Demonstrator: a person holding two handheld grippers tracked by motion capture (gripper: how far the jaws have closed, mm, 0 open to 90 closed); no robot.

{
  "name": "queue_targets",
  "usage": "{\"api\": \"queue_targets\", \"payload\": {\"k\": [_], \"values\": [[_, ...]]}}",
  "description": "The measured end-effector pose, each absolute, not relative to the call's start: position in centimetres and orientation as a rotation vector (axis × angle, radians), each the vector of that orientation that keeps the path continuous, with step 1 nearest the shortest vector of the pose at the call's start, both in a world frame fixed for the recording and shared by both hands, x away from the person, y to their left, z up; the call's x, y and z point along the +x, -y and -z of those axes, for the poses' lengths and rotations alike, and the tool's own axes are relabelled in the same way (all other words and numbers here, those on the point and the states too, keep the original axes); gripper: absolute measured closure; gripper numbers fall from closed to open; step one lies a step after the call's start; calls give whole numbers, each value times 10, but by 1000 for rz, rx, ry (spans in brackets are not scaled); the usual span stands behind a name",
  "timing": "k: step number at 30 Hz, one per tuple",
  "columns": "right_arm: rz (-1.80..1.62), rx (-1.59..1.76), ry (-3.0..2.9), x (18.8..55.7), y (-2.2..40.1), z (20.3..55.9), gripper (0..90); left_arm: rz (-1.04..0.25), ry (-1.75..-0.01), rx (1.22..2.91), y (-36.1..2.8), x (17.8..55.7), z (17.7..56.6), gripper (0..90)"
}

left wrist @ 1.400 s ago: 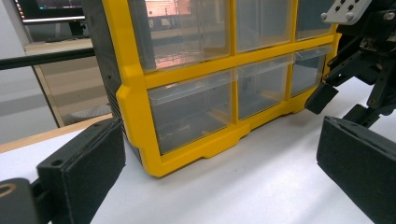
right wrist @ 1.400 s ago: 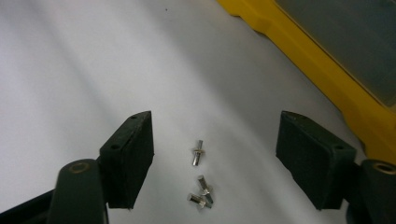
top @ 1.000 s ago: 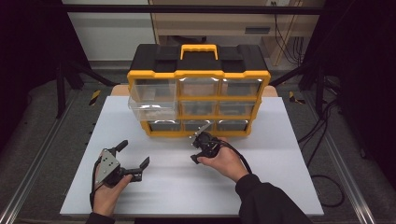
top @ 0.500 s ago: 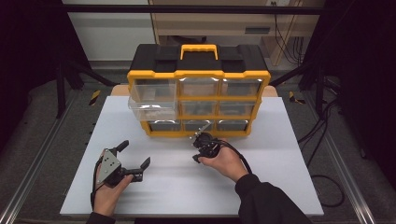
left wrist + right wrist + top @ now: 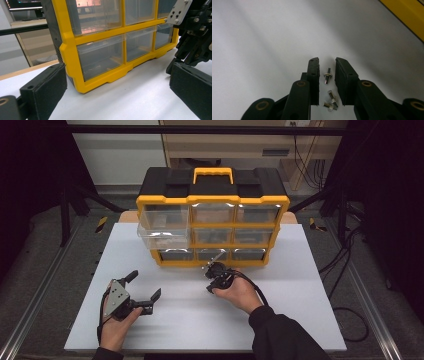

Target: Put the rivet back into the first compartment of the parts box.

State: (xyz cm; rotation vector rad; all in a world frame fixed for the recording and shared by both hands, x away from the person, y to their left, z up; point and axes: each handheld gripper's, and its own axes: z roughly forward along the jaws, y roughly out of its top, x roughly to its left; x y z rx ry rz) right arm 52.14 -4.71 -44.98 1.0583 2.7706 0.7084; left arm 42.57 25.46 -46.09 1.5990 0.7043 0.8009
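White worktop (image 5: 300,310) fronted by a yellow-framed drawer organizer (image 5: 212,227), 1 clear drawer (image 5: 162,236) pulled out at its left. Right tool (image 5: 327,68) — jaws just closing, narrowed around small metal rivets (image 5: 327,75) lying on the worktop, pads not yet pressed on them. Left tool (image 5: 145,287) — jaws held wide, nothing gripped, near the worktop's front-left.

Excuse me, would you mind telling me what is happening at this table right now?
A person works in front of a yellow drawer organizer on a white table. The right hand-held gripper points down over small metal rivets; its jaws have just been closing around one but do not yet press it. The left hand-held gripper rests open on the table.
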Motion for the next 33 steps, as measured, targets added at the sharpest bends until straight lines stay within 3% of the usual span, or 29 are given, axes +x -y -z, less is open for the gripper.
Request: {"api": "queue_targets", "payload": {"k": [16, 33], "values": [[-689, 1065, -2767, 523, 45, 453, 821, -801, -703, 1603, -255, 426, 461, 11], [-713, 1034, -2774, 524, 48, 453, 826, -799, -703, 1595, -254, 426, 461, 11]]}}
